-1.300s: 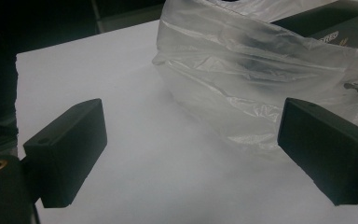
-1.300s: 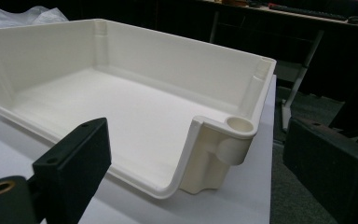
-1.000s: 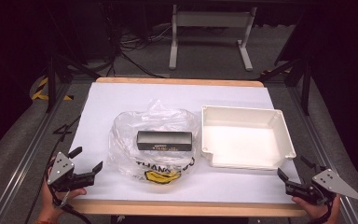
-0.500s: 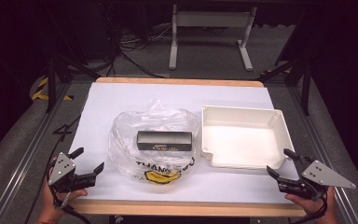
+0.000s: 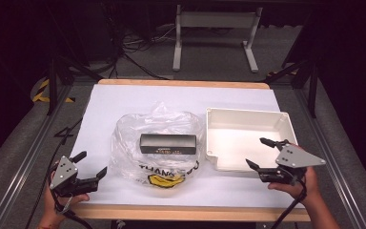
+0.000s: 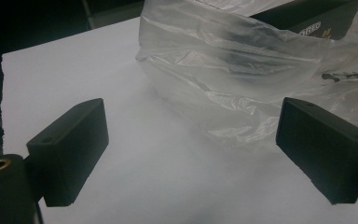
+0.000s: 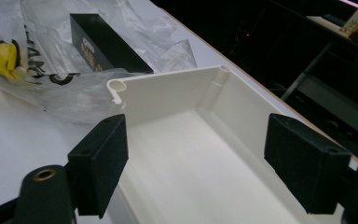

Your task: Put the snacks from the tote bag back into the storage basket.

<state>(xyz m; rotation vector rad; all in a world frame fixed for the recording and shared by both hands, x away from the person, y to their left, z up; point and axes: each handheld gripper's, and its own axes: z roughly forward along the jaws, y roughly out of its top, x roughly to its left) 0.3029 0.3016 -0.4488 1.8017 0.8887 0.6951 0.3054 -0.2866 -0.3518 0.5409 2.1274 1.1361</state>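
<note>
White tray, right hand-held gripper over its near corner (jaws apart)

Bright lit table, dark surroundings; gripper views soft and slightly blurred.

Crinkled glossy plastic bag; smooth matt plastic tray.

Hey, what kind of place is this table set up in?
Probably a lab or recording workspace: a white-covered table on dark carpet, loose cables and a metal stand behind it, and a hand-held gripper at work.
</note>
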